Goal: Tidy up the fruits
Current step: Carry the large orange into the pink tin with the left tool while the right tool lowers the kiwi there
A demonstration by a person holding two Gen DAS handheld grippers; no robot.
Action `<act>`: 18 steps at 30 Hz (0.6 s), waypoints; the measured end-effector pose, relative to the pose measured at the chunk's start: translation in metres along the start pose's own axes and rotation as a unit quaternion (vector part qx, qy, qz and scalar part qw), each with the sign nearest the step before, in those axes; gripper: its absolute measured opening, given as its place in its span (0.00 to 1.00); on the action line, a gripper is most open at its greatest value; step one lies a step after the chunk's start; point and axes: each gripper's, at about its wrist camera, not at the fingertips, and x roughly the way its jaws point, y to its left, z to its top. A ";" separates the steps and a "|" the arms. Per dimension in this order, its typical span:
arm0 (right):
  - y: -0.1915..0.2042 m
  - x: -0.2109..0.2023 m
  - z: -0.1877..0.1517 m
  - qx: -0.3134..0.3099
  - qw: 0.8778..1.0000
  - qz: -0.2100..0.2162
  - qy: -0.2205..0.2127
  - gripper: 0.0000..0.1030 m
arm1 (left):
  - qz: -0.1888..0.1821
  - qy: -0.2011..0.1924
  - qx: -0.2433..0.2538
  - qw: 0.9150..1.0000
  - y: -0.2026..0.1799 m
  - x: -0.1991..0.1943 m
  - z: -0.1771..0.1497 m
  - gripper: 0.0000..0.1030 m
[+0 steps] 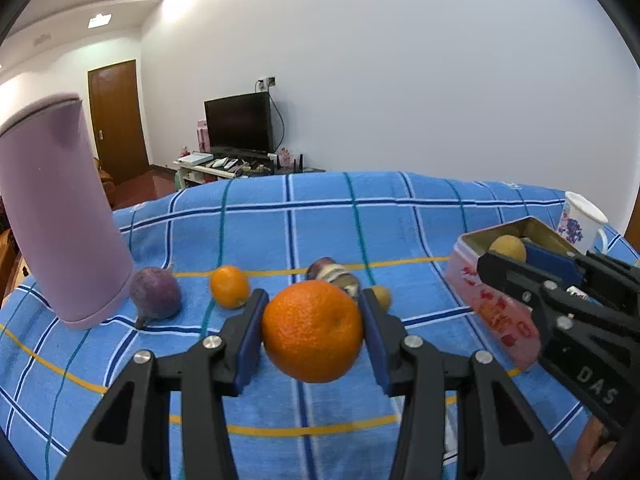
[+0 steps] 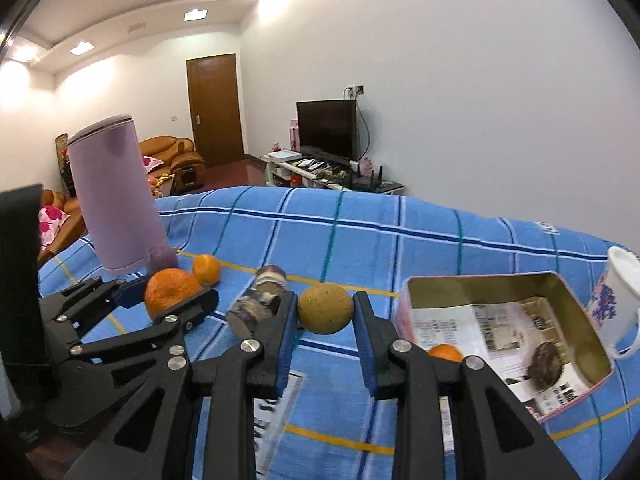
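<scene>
Purple comes first on my left: a tall canister (image 1: 60,216) stands on the blue checked cloth (image 1: 320,216), and a purple fruit (image 1: 155,294) lies touching its foot. Just right of that fruit a small orange (image 1: 229,286) sits on the cloth, not yet picked. Next comes my left gripper (image 1: 312,332), its blue pads clamped on either side of a big orange (image 1: 313,331) that looks clear of the cloth. Behind it lies a mottled purple-and-cream piece (image 1: 334,274), on its side; I cannot tell what fruit it is.

My right gripper (image 2: 325,310) pinches a yellow-green fruit (image 2: 325,308) between its pads, also carried, just left of the tin (image 2: 576,312). That tin is open and lined with printed paper, and two things already lie inside: an orange (image 2: 445,353), half hidden behind my finger, and a dark round fruit (image 2: 546,364) near the front wall. A flowered cup (image 2: 622,300) stands just beyond the tin's right side.

By my reckoning I am roughly midway. Two fruits are in the tin, two are in my grips and need only be carried across and let go, with the yellow-green one nearest. Three remain on the cloth near the canister: purple fruit, small orange and mottled piece. Room in the tin looks ample.
</scene>
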 end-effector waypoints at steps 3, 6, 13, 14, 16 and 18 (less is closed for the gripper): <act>-0.014 -0.004 -0.003 -0.002 1.000 -0.014 -0.004 0.29 | -0.002 -0.008 0.006 1.000 -0.013 -0.003 0.003 0.47; -0.031 -0.008 -0.004 0.007 1.000 -0.027 -0.005 0.29 | -0.007 -0.011 0.012 1.000 -0.025 -0.003 0.004 0.47; -0.062 -0.017 -0.006 0.018 0.999 -0.049 -0.011 0.29 | -0.020 -0.014 0.022 0.999 -0.055 -0.001 0.010 0.47; -0.066 -0.019 -0.007 0.019 0.998 -0.053 -0.012 0.29 | -0.023 -0.014 0.022 0.999 -0.059 0.000 0.011 0.47; -0.074 -0.019 -0.007 0.023 0.998 -0.058 -0.012 0.29 | -0.027 -0.014 0.023 0.999 -0.066 0.001 0.012 0.47; -0.084 -0.021 -0.007 0.027 0.997 -0.065 -0.012 0.29 | -0.031 -0.014 0.027 0.999 -0.075 0.002 0.014 0.47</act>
